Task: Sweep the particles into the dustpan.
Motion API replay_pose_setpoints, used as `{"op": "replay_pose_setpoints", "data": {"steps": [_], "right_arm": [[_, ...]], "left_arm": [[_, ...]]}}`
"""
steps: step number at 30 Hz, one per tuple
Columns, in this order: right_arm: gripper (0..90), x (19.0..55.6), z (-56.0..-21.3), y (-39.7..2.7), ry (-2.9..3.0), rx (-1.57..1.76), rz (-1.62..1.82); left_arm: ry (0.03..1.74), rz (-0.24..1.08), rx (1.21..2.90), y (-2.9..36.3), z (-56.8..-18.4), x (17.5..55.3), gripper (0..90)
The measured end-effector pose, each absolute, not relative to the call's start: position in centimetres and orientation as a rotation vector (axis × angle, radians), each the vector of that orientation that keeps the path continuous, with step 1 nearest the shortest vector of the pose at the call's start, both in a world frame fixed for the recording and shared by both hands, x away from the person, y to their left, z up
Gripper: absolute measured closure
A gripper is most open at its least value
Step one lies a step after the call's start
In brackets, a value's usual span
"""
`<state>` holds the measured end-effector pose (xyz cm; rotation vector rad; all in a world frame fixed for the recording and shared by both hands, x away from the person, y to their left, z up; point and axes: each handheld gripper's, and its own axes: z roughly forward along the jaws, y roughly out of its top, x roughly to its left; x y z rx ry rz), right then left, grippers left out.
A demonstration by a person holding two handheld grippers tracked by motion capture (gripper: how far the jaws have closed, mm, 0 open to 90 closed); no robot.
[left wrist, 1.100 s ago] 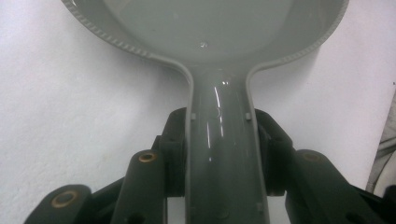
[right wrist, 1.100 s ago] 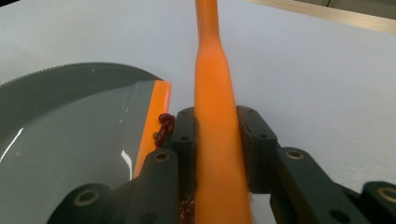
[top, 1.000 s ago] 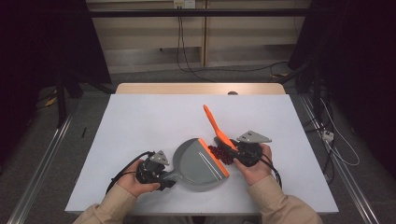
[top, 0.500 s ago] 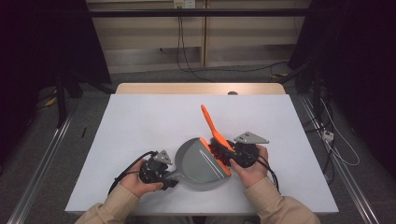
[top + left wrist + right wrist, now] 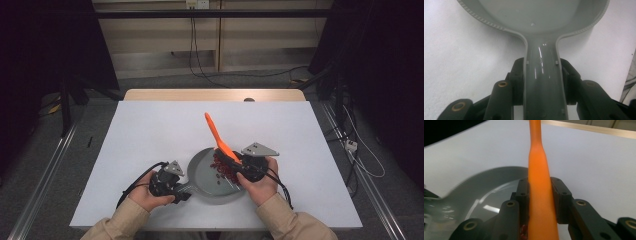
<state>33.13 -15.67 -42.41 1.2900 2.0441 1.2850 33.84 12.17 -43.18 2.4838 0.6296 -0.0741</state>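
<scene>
The grey dustpan (image 5: 212,180) lies flat on the white tabletop (image 5: 150,130), near the front edge, with small red bits (image 5: 222,167) in it. The left tool (image 5: 172,187) is clamped on its handle (a pad on each side), and the right tool (image 5: 240,167) is squeezed tight on the orange brush (image 5: 216,135). The brush handle sticks up and away over the dustpan.
</scene>
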Motion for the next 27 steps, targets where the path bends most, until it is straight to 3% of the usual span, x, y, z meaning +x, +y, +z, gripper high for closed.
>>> {"op": "replay_pose_setpoints", "data": {"steps": [12, 19, 27], "right_arm": [[71.4, 34.0, -40.9, -16.9, 1.978, 1.223, 1.307], [71.4, 35.4, -42.0, -18.7, 1.951, 1.269, 1.200], [71.2, 35.1, -43.2, -17.1, 2.040, 1.197, 1.138]], "left_arm": [[0.634, -0.077, 2.478, 12.3, -43.2, 33.9, 62.0], [0.642, -0.080, 2.475, 12.3, -43.2, 33.9, 62.0], [0.653, -0.083, 2.465, 12.3, -43.3, 34.0, 62.0]]}}
